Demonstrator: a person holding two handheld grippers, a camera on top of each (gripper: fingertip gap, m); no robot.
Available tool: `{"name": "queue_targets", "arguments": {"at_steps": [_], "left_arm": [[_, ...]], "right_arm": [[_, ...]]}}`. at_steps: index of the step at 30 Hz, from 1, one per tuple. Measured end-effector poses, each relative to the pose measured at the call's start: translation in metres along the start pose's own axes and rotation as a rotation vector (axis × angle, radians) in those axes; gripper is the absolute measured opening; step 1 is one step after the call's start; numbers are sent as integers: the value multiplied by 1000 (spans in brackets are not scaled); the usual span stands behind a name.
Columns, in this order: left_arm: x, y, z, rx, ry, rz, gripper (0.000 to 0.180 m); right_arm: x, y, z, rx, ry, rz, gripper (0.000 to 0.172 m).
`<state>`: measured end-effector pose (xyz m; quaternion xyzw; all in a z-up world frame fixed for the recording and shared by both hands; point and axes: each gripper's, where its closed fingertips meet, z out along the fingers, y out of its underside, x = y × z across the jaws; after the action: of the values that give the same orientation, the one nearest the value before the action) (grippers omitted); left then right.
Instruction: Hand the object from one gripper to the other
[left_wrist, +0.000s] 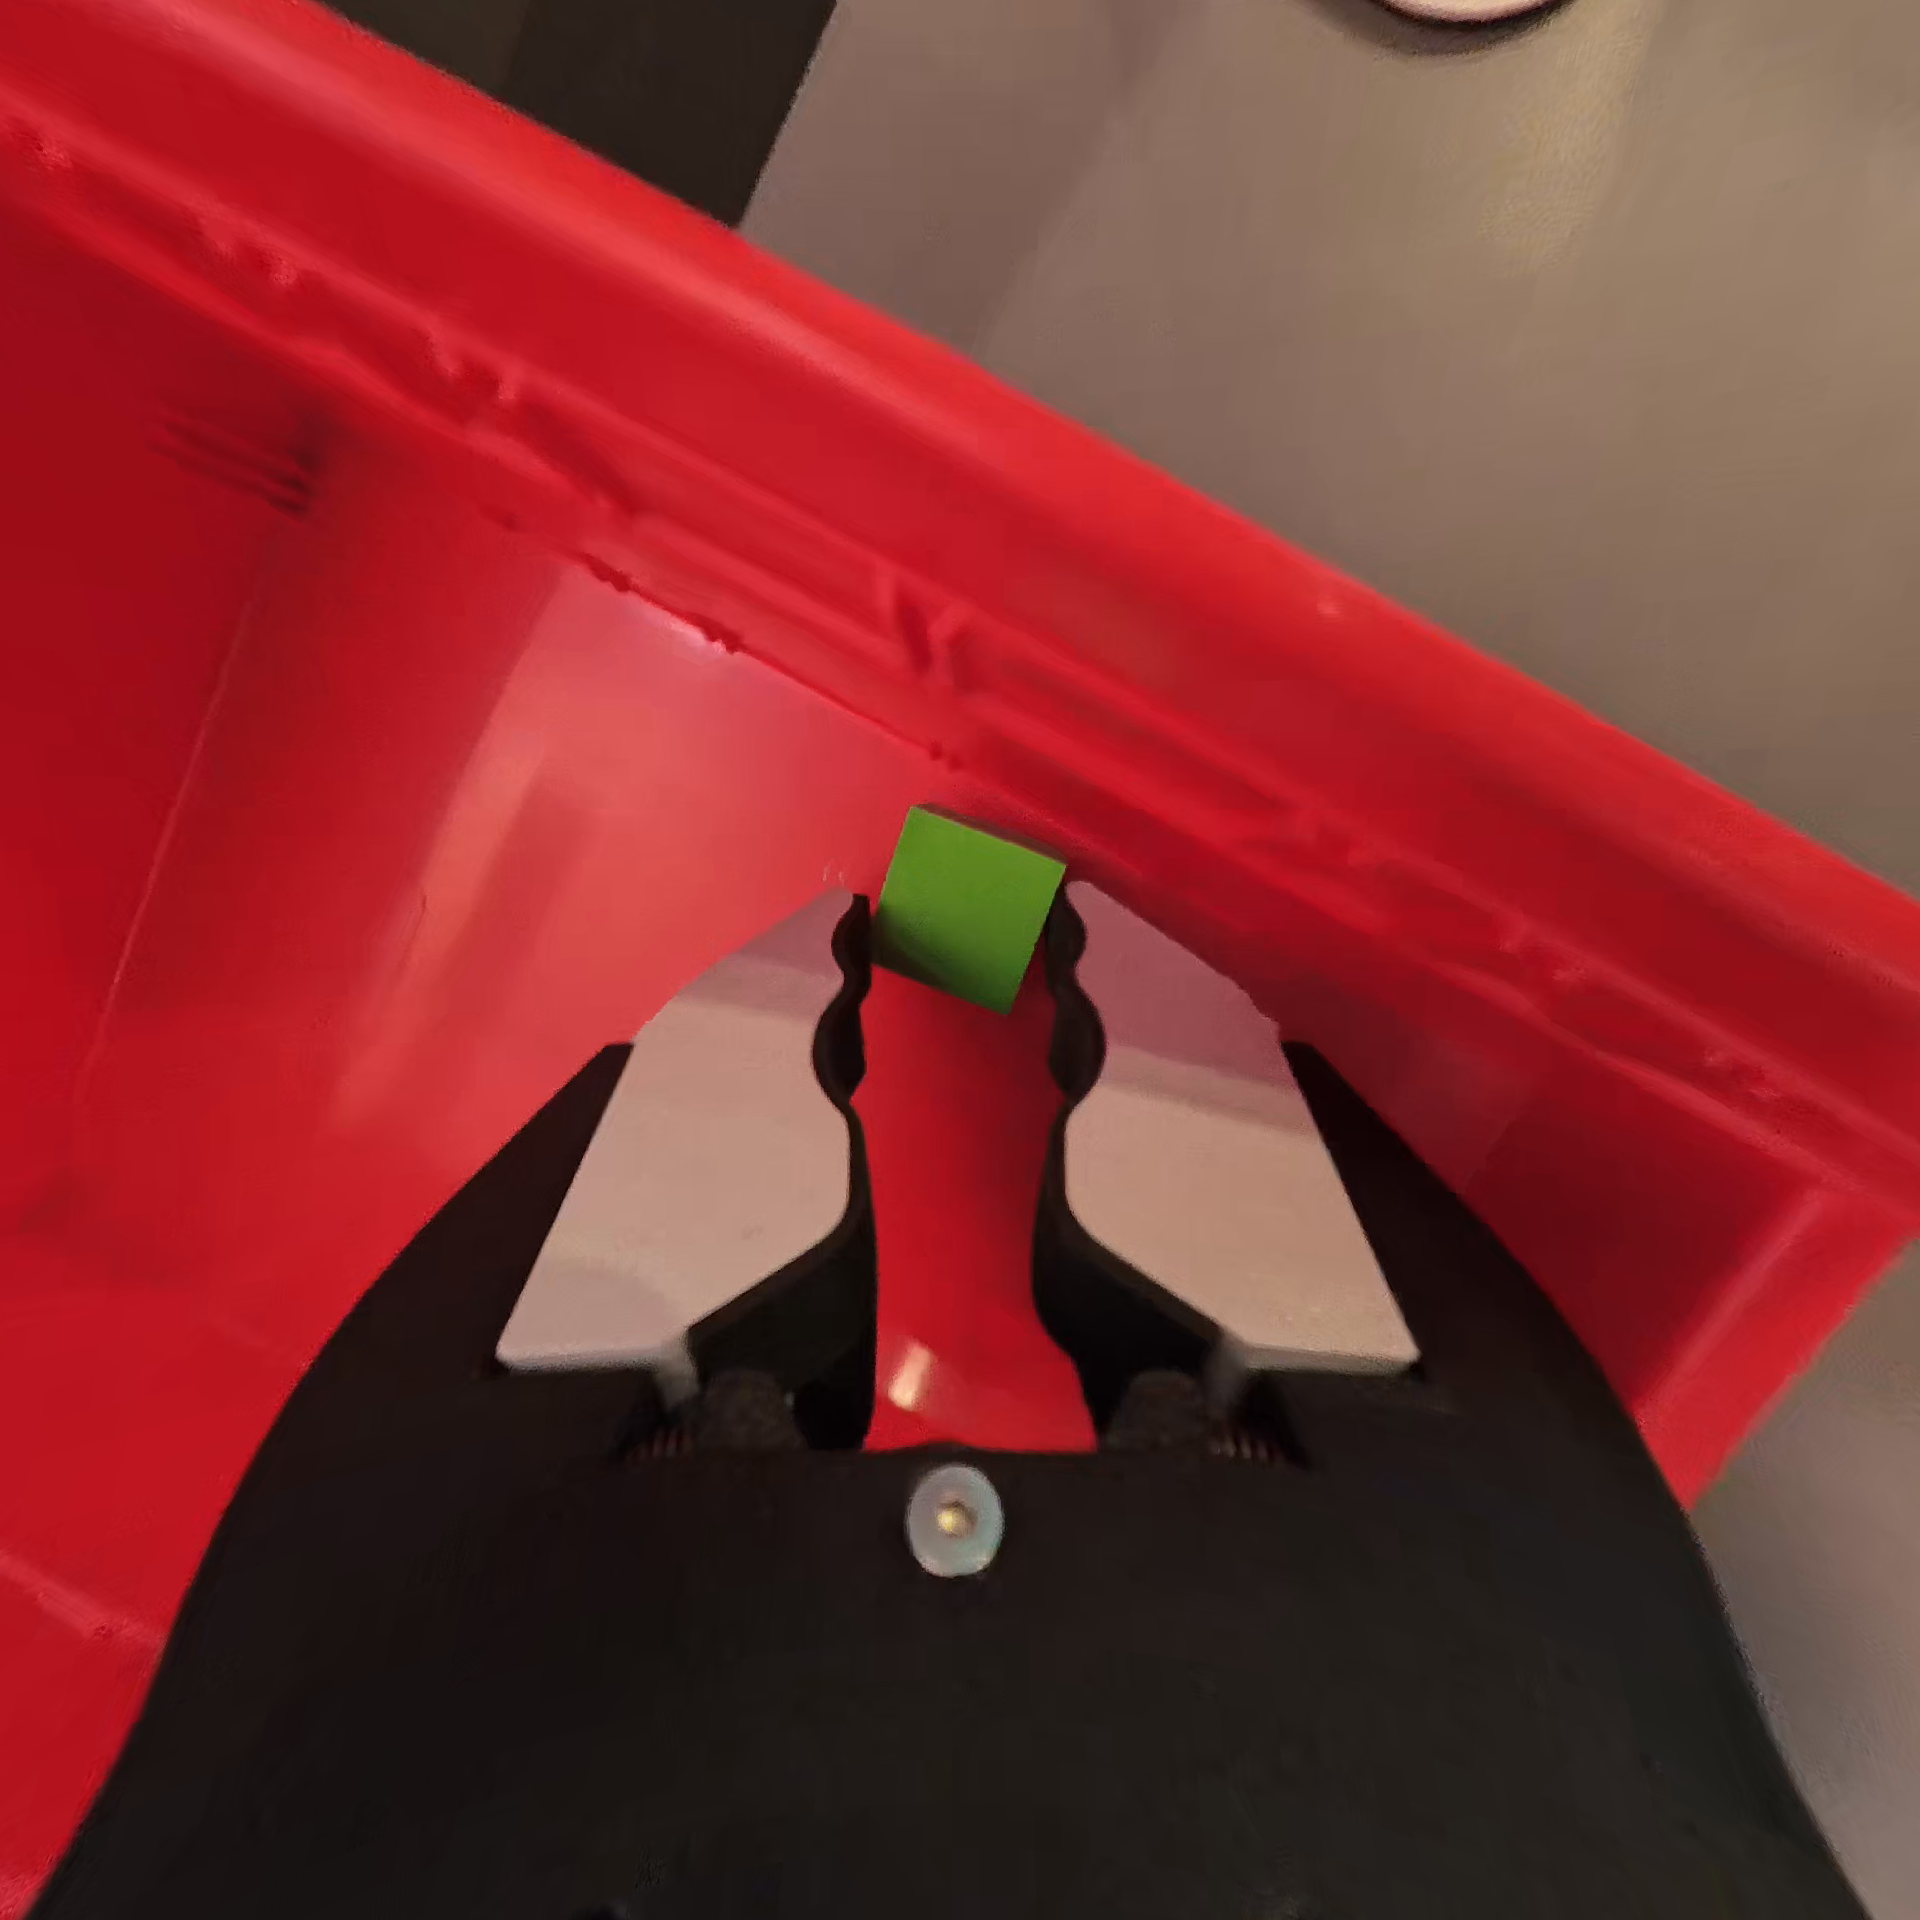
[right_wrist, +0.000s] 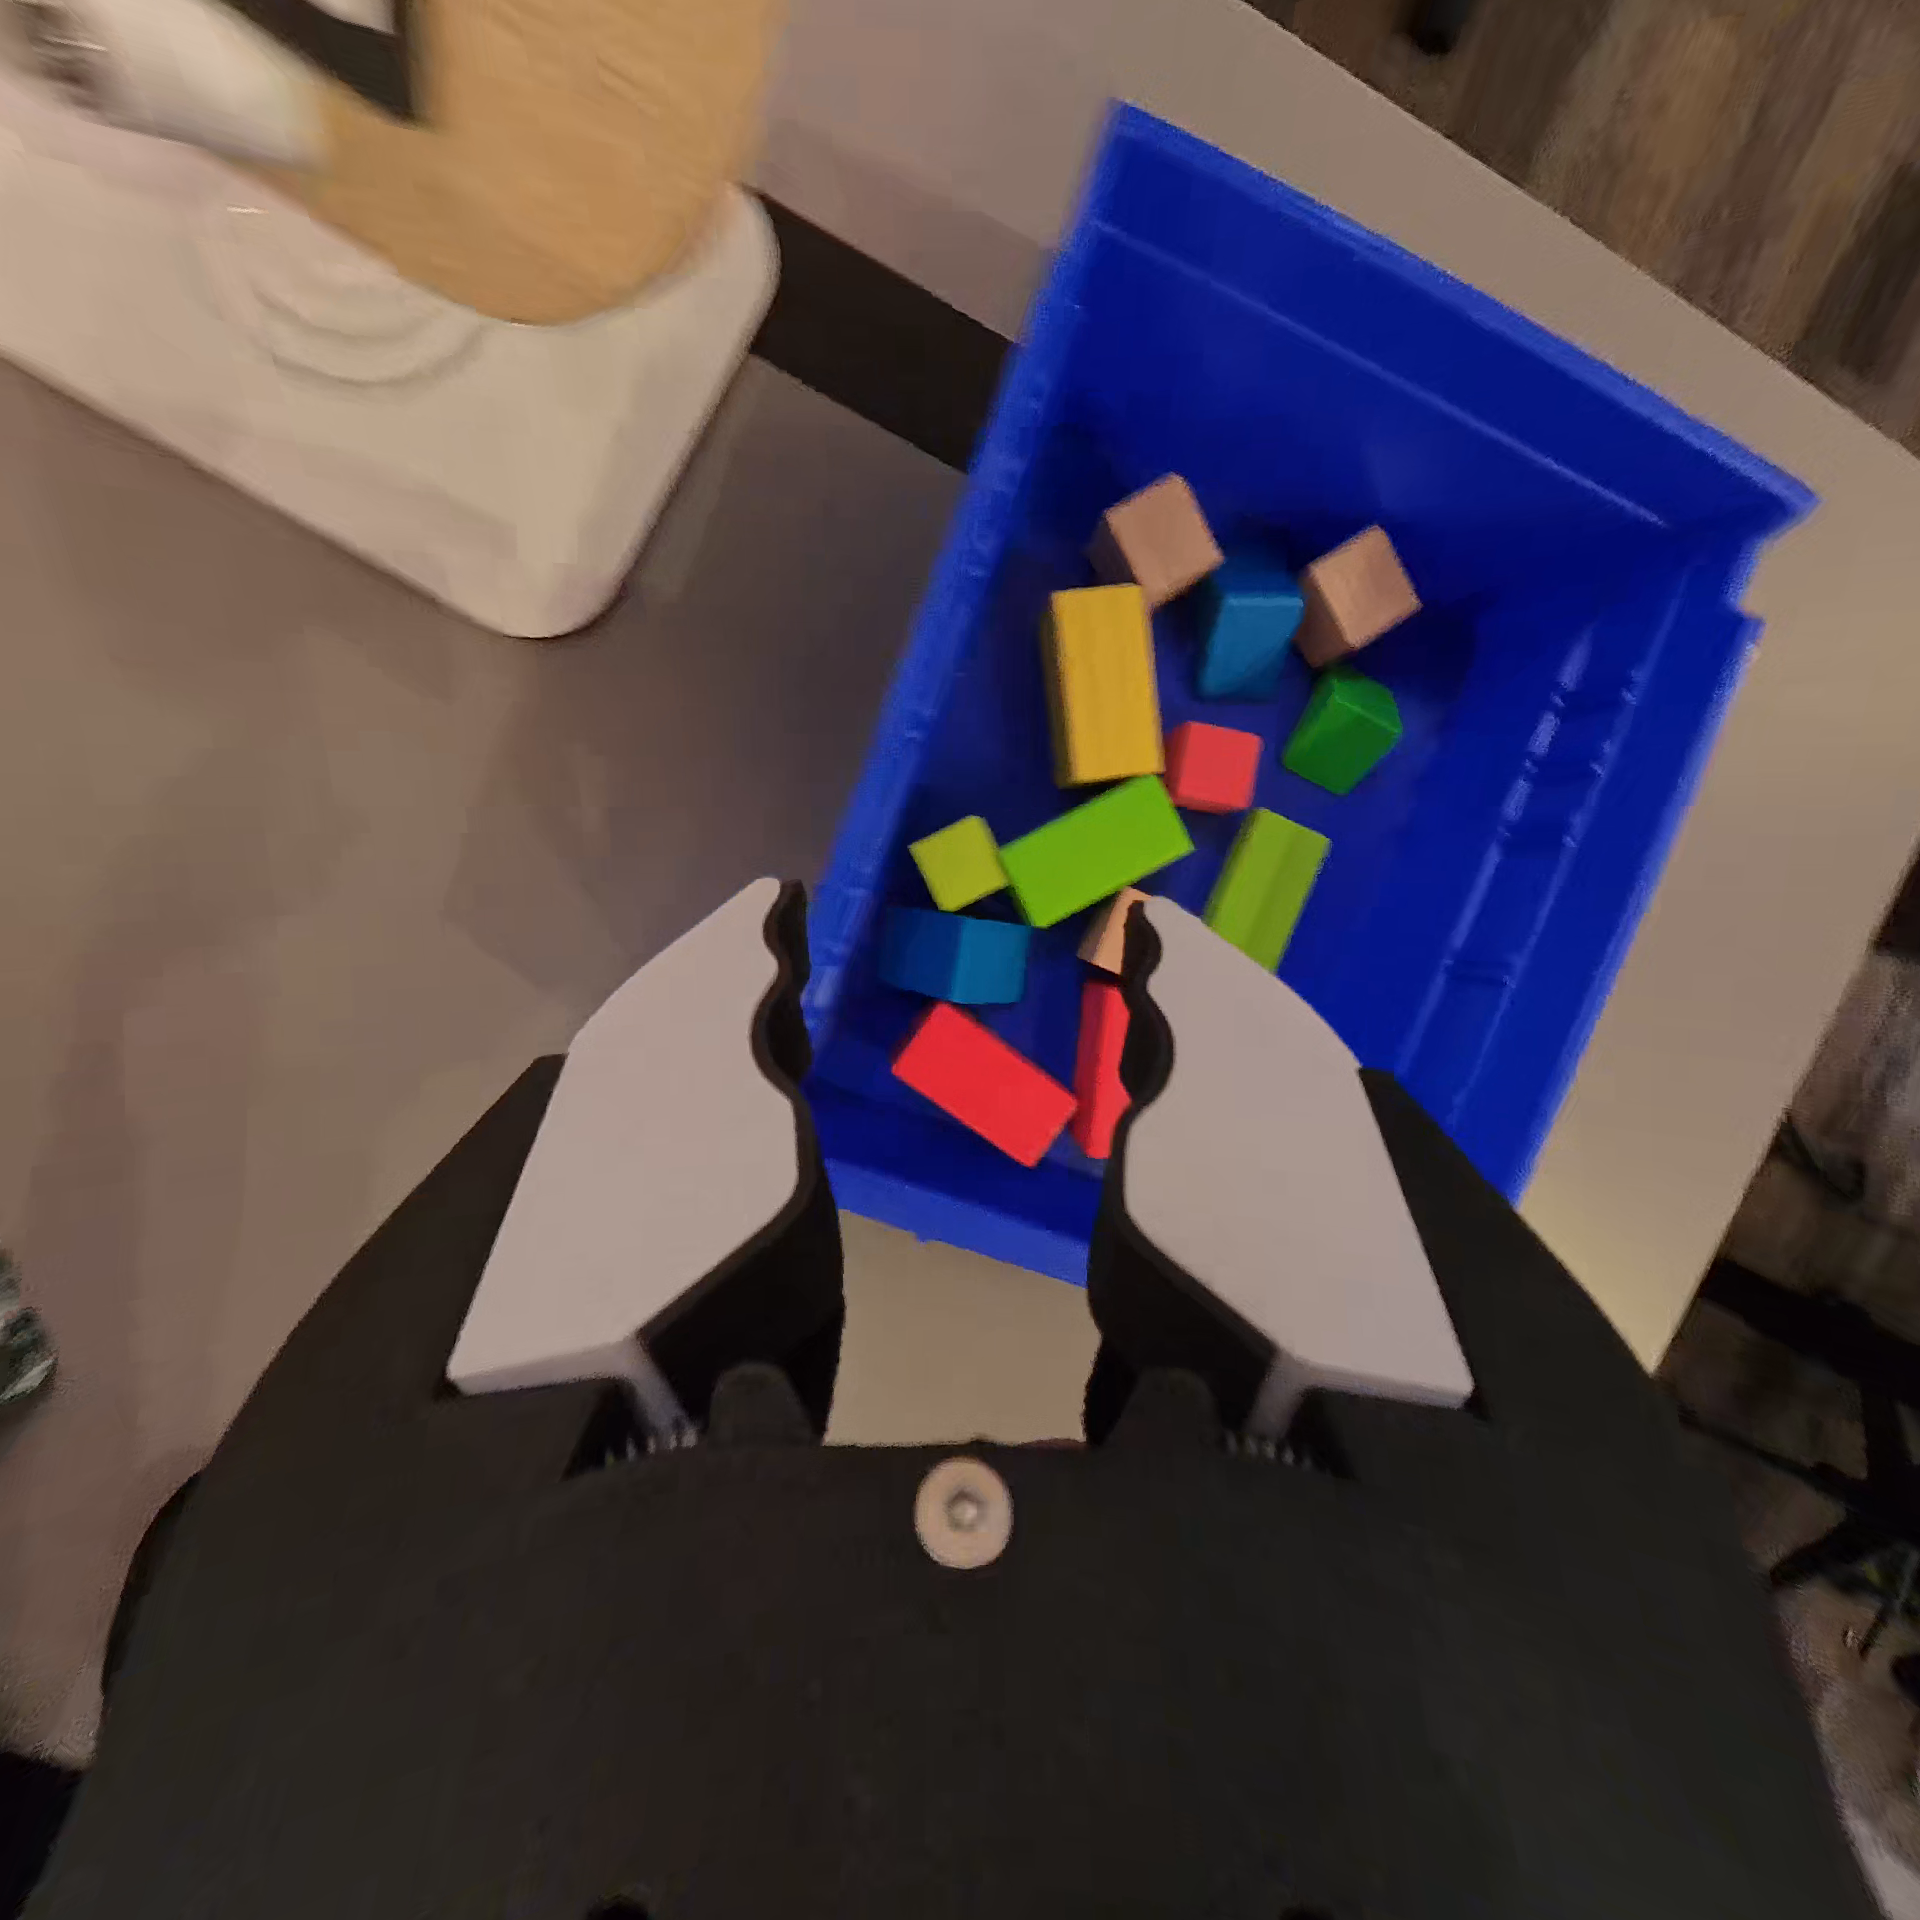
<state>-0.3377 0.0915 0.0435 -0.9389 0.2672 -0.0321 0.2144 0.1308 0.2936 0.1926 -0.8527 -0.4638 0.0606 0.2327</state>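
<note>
In the left wrist view my left gripper (left_wrist: 961, 928) is shut on a small green block (left_wrist: 968, 906). Both pads press on its sides at the fingertips, and it hangs over the inside of a red bin (left_wrist: 644, 436). In the right wrist view my right gripper (right_wrist: 966, 940) is open and empty. It hovers above the near end of a blue bin (right_wrist: 1455, 343) that holds several coloured blocks, among them a long green block (right_wrist: 1093, 850), a yellow block (right_wrist: 1101, 681) and a red block (right_wrist: 982, 1081). Neither gripper shows in the other's view.
A white box (right_wrist: 416, 447) with a tan object (right_wrist: 551, 145) on it stands at the far left of the grey table (right_wrist: 312, 831). The table's edge (right_wrist: 1704, 1226) runs close along the right of the blue bin, with the floor beyond. The tips of one gripper are about 55 centimeters away from the tips of the other.
</note>
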Motion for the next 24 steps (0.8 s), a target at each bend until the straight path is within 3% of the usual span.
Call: {"name": "queue_targets", "arguments": {"at_steps": [5,8,11,15,19,24], "left_arm": [[17,-12,-70,154,-58,-32,31],[56,-43,-119,287,-50,33,32],[106,-86,-154,417,-6,101,32],[164,-127,-186,584,100,137,32],[202,-151,-207,711,191,160,32],[226,-164,-205,703,222,199,32]], "right_arm": [[-134,-42,-33,141,-357,-271,49],[-235,-74,-46,293,-484,-563,50],[-319,-95,-53,429,-623,-734,51],[-357,-107,-53,529,-682,-828,52],[-364,-105,-73,627,-739,-840,44],[-355,-88,-101,695,-809,-823,34]]}}
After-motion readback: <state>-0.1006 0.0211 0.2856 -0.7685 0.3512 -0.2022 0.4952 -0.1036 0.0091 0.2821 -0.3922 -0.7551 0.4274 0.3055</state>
